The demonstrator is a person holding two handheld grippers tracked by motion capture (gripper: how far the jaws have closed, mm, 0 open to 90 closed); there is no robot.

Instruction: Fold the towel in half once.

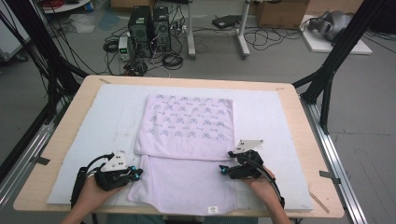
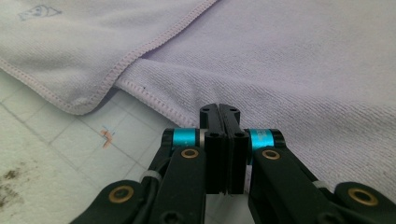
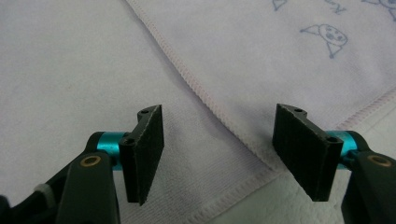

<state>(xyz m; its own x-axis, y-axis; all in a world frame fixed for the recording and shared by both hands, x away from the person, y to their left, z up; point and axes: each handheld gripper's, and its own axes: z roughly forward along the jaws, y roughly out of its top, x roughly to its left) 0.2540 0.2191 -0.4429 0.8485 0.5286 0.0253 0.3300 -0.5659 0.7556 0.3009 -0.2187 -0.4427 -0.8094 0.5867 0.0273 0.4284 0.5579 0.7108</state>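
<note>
The left gripper point(image 2: 219, 109) had its jaws pressed together at the towel point(image 1: 187, 140) hem, seemingly pinching nothing. The right gripper point(image 3: 219, 149) stood spread over its edge, so a lift risked dragging one side only.

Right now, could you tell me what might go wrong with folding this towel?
The left claw is shut at the lilac towel's edge, yet no fabric shows between its jaws; lifting may leave that corner behind. The right claw stands open over the folded hem, so raising one side alone could skew the fold.
</note>
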